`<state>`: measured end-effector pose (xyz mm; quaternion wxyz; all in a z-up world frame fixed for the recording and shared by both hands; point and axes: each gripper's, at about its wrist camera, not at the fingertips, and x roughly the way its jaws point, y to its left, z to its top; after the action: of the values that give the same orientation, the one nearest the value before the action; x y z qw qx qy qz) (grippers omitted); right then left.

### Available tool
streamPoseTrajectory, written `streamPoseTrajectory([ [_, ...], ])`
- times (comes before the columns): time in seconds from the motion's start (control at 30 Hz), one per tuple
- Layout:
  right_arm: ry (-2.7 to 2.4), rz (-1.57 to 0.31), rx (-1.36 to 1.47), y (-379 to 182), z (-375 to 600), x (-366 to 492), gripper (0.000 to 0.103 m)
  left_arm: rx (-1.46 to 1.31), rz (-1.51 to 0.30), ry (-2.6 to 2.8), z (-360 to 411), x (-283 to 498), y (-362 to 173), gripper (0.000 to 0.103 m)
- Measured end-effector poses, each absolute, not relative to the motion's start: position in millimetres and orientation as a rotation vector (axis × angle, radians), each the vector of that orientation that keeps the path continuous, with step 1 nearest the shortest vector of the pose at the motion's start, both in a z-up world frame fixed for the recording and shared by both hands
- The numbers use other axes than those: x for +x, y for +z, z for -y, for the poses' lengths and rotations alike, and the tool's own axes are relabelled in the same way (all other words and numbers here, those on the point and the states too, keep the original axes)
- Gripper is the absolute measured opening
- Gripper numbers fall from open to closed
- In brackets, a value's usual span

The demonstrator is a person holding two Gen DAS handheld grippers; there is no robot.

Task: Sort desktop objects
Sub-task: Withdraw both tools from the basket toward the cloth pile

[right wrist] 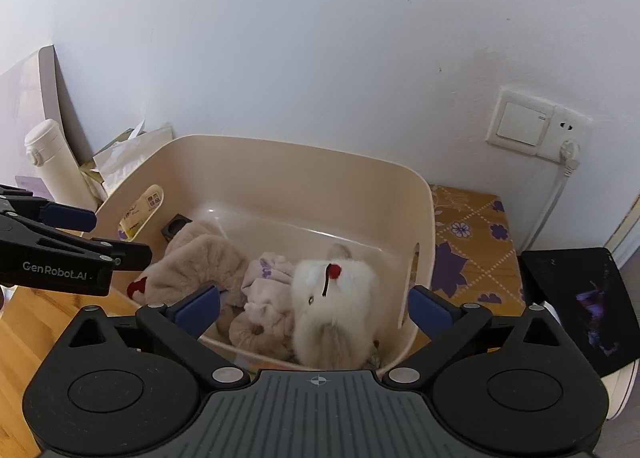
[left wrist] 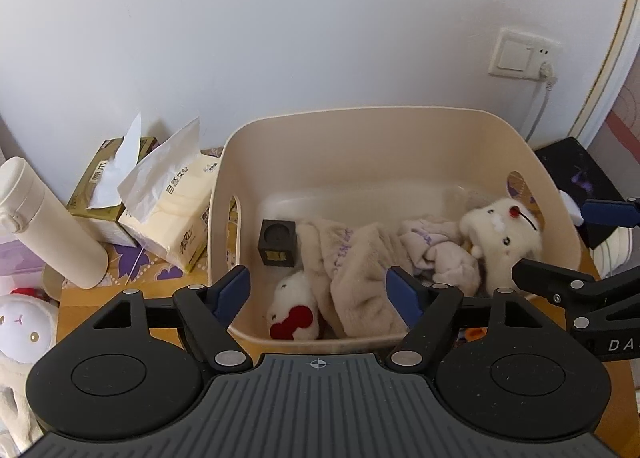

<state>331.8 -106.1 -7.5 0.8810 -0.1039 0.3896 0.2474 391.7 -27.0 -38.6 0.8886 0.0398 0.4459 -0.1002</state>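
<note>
I see the bench under its patterned cloth, carrying the beige bin against the wall. Inside lie a beige plush blanket, a white plush toy at its right end, a smaller white plush with a red bow and a dark cube. My left tool and right tool both hang over the bin, fingers spread wide, gripping nothing.

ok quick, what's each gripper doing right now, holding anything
left gripper: open, nothing between its fingers, above the bin.
right gripper: open wide, holding nothing, over the white plush toy.
</note>
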Motion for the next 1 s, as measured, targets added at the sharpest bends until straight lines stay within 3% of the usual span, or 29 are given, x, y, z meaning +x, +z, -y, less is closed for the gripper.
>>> streamPoseTrajectory([
  [0.67,0.477,-0.844,-0.246,-22,135,256,0.103,0.125,-0.947,-0.301,18,320,-38,0.076],
  [1.0,0.495,-0.901,-0.245,-47,141,227,0.103,-0.003,-1.064,-0.332,6,302,-58,0.077],
])
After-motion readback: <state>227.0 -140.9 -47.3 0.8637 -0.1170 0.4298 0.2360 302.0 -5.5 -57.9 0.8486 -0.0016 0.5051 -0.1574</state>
